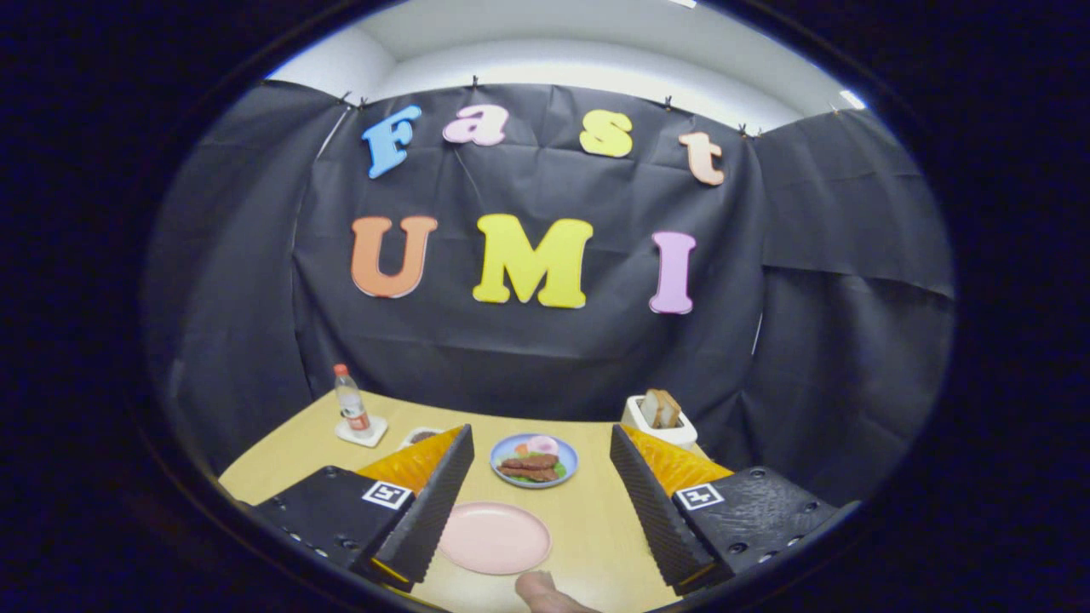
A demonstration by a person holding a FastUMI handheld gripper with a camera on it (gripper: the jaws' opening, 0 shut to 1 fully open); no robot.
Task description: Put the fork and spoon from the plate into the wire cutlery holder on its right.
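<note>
The tongs (pixel 538 511) are seen spread wide above the desk (pixel 588 519), nothing gripped; both fingers are held apart over the wooden top with a clear gap between them; left to right: beyond the left finger (pixel 426 502), near the far left corner of the desk, a plastic bottle (pixel 351 407) with a red cap is stood upright on a small white coaster (pixel 361 432); just right of it, partly hidden behind the left finger, a small white dish (pixel 420 436) with something dark in it is made out, contents cannot be told; between the fingers, close in, a pink plate (pixel 495 538) is laid flat on the desk, its visible surface bare; no fork or spoon can be made out on it; a fingertip (pixel 545 593) of a person is seen just nearer than the pink plate, touching or not cannot be told; beyond the pink plate, also between the fingers, a blue plate (pixel 535 461) with toy food (brown strips, green, an egg-like piece) is set; beyond the right finger (pixel 651 502), at the far right corner, a white toaster (pixel 657 423) with bread slices upright in it is placed.
</note>
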